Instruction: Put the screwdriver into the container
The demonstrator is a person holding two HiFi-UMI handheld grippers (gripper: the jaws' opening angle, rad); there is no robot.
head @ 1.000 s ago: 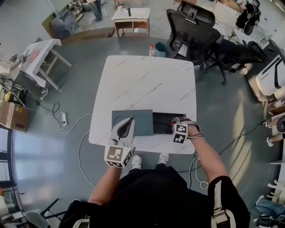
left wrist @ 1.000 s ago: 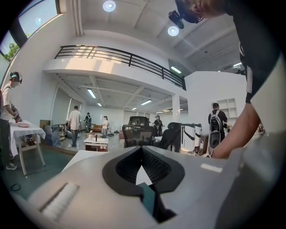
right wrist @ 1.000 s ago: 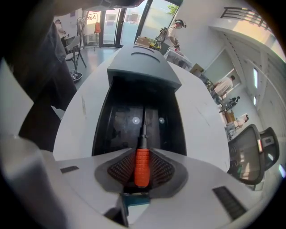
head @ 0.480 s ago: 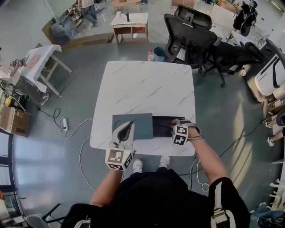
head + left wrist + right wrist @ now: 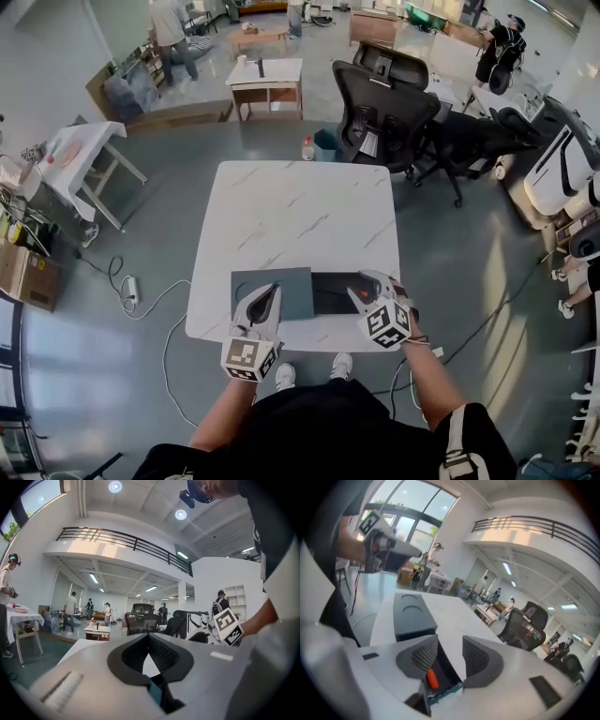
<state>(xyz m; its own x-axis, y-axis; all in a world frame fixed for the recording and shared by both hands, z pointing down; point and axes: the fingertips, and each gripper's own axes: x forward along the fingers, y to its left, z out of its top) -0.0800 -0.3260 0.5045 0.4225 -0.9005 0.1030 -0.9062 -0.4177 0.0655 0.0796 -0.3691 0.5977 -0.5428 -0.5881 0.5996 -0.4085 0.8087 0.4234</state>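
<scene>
The container is a dark box on the white table (image 5: 300, 211), with its open black tray (image 5: 330, 292) beside its grey-green lid (image 5: 281, 286). In the right gripper view the screwdriver's orange handle (image 5: 432, 678) lies down in the black tray, below and between the jaws. My right gripper (image 5: 450, 641) is open, its pads well apart and clear of the handle; in the head view my right gripper (image 5: 363, 286) hangs over the tray's right end and hides the screwdriver. My left gripper (image 5: 270, 292) rests over the lid with its jaw tips together; in its own view my left gripper (image 5: 149, 639) holds nothing.
The container sits near the table's front edge, close to my body. Black office chairs (image 5: 384, 98) stand beyond the far right corner, and a small wooden table (image 5: 267, 80) beyond the far edge. A cable and power strip (image 5: 128, 291) lie on the floor at left.
My right gripper's jaws have opened, and it has drawn back a little toward me from the tray. The left gripper stays over the lid.
</scene>
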